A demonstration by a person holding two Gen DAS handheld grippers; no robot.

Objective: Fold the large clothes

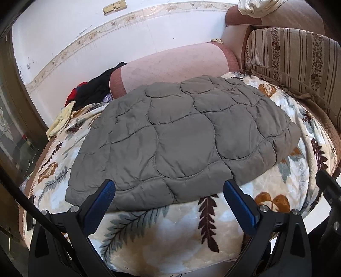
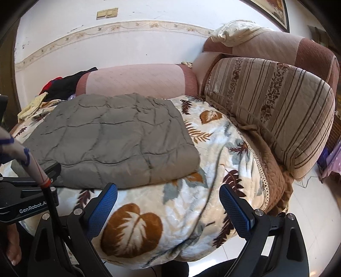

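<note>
Grey quilted padding fills the middle of both views: one folded quilted jacket (image 1: 181, 136) lies flat on a leaf-print fleece blanket (image 1: 162, 238) that covers the sofa seat, its near edge just ahead of your left gripper (image 1: 169, 197). That gripper's two blue-padded jaws stand wide apart and hold nothing, hovering at the jacket's front hem. Your right gripper (image 2: 168, 201) is likewise spread and empty, off to the jacket's right, over bare blanket, near but not touching the garment's right front corner. The bundle already looks compact and roughly rectangular, so the task seems close to finished; the step in hand appears to be a last fold or a tidy-up. To do it well, take the near edge at two corners together, one gripper each, pinch through all the layers so the puffy filling does not slide, lift low, and carry the edge straight over to meet the far edge by the pink armrest (image 1: 174, 64). Counted: one grey jacket, one blanket, two grippers, one striped floral back cushion (image 2: 275, 106), one dark heap of clothes (image 1: 96, 85) at the far left, and two wall switches (image 1: 114, 8).
</note>
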